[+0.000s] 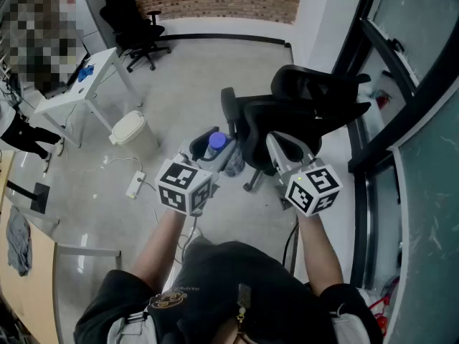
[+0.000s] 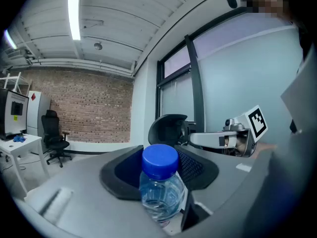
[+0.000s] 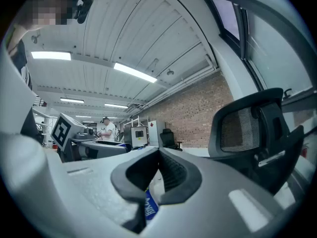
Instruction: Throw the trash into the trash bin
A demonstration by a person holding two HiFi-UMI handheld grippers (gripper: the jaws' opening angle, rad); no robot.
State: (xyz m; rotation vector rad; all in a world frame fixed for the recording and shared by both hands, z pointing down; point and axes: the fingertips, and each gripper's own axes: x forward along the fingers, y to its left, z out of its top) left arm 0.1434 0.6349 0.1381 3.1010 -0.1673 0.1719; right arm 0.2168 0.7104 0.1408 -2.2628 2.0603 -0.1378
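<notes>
My left gripper is shut on a clear plastic bottle with a blue cap, held upright between the dark pads. The left gripper view has the bottle right in the jaws. My right gripper is beside it, level, with its jaws closed on a thin blue-and-white wrapper that pokes out below the right gripper's pads. The white lidded trash bin stands on the floor ahead and to the left, apart from both grippers.
A black office chair stands directly ahead of the grippers. A white desk and a second black chair are at the far left. A power strip with cable lies on the floor. A glass wall runs along the right.
</notes>
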